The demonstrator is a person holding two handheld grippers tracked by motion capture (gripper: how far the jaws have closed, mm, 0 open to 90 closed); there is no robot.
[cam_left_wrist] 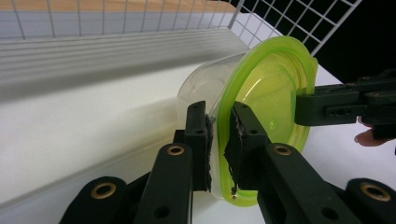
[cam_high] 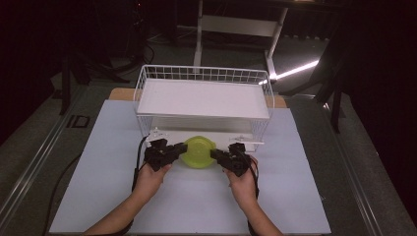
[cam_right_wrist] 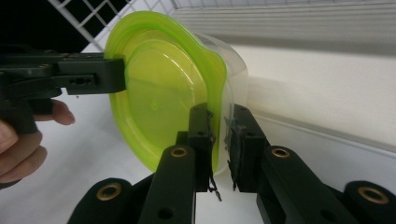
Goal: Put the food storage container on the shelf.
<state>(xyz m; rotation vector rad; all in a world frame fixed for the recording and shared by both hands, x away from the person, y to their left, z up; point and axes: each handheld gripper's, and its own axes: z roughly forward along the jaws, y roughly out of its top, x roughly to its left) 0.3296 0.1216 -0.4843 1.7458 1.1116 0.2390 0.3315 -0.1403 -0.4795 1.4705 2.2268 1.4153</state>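
The room lay dark around a white table [cam_high: 196,196] carrying a white wire rack [cam_high: 203,101]. Just in front of the rack's lower shelf sat a clear container with a green lid [cam_high: 197,151]. The left tool [cam_high: 178,149] was clamped on its rim from one side, the right tool [cam_high: 216,155] pinched the opposite rim.

Clear tub [cam_high: 198,152] with green lid, level, at the rack's front.
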